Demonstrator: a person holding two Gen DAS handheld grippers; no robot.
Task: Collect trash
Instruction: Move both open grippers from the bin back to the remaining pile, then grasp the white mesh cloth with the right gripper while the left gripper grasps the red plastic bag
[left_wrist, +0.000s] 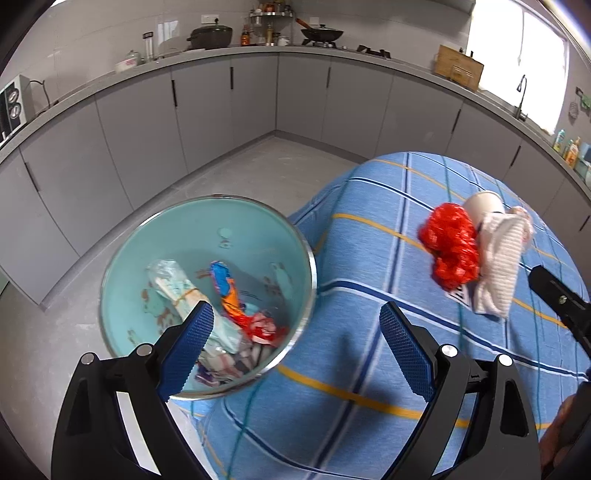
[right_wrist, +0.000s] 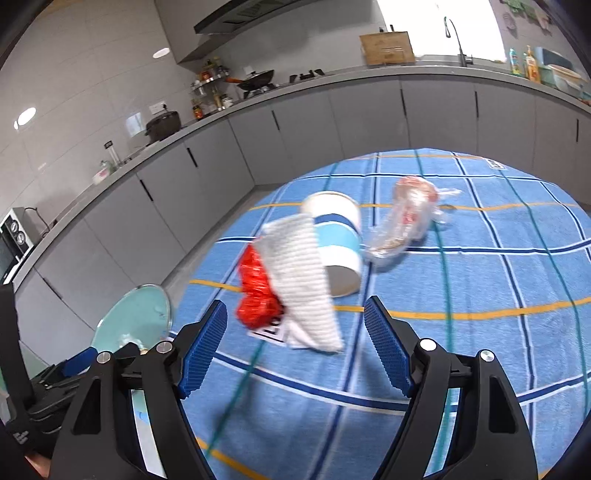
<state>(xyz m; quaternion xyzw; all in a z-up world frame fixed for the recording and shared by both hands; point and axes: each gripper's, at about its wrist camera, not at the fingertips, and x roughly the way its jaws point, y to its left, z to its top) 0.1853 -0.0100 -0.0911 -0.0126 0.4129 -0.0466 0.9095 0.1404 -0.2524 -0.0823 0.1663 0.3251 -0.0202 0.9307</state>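
Trash pickup going on, both claws gaping wide and carrying nothing.
Right claw (right_wrist: 295, 343) is facing the white ribbed cloth (right_wrist: 303, 284): soft, light, probably best pinched mid-fold.

Teal trash bin (left_wrist: 258, 236), round, metal rim, sits on the floor just beside the table edge, at 9 o'clock of the table trash. Inside: crumpled wrappers (left_wrist: 221, 314), pale green, blue-orange, red-white. On the blue checked tablecloth (right_wrist: 480, 280) lies a crumpled red plastic piece (right_wrist: 255, 295), touching a white ribbed cloth or tissue (right_wrist: 306, 284) at its 3 o'clock. The cloth drapes over a paper cup (right_wrist: 340, 236), white with a blue band, on its side. Clear crushed plastic bottle (right_wrist: 402, 221) lies at the cup's 2 o'clock, just beside it.
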